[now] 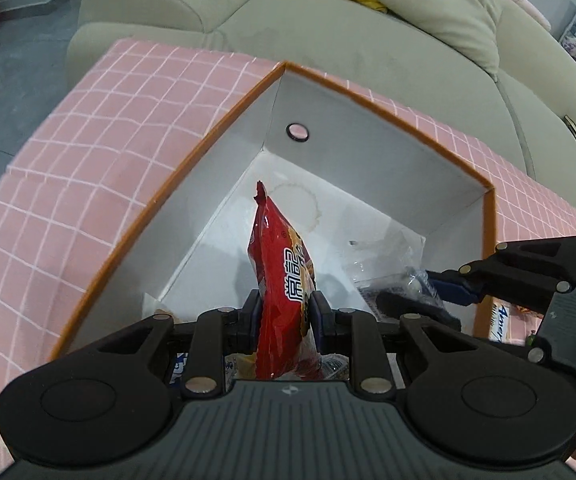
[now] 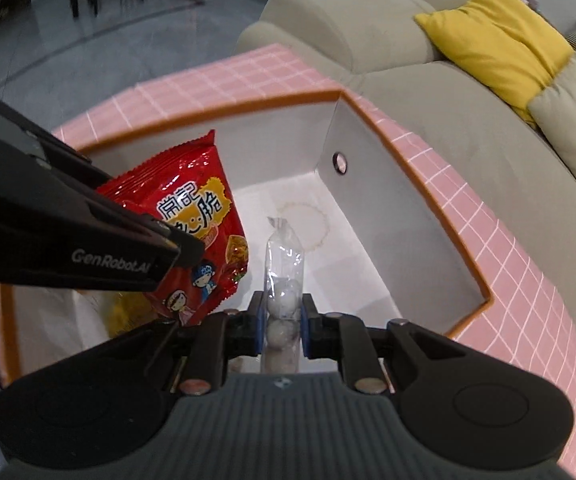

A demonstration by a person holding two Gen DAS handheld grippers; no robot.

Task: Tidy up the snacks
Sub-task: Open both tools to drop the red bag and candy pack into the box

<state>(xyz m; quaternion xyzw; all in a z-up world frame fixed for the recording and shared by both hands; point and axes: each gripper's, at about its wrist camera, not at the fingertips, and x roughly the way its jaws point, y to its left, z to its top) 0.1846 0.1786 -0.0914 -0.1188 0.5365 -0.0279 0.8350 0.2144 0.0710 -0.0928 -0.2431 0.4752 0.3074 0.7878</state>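
My left gripper [image 1: 285,320] is shut on a red snack bag [image 1: 280,280] and holds it upright over the open orange-rimmed white box [image 1: 216,128]. The same bag shows in the right wrist view [image 2: 192,224], with the left gripper [image 2: 184,256] coming in from the left. My right gripper [image 2: 282,328] is shut on a clear packet of round white sweets [image 2: 283,280], also held over the box [image 2: 368,216]. In the left wrist view the right gripper [image 1: 440,292] reaches in from the right with the clear packet [image 1: 392,280].
The box sits on a pink grid-patterned table [image 1: 88,160]. A beige sofa [image 1: 328,32] with a yellow cushion [image 2: 500,40] stands behind it. Other snack packets [image 1: 500,320] lie on the table at the right, and a yellow one [image 2: 128,312] lies low in the box.
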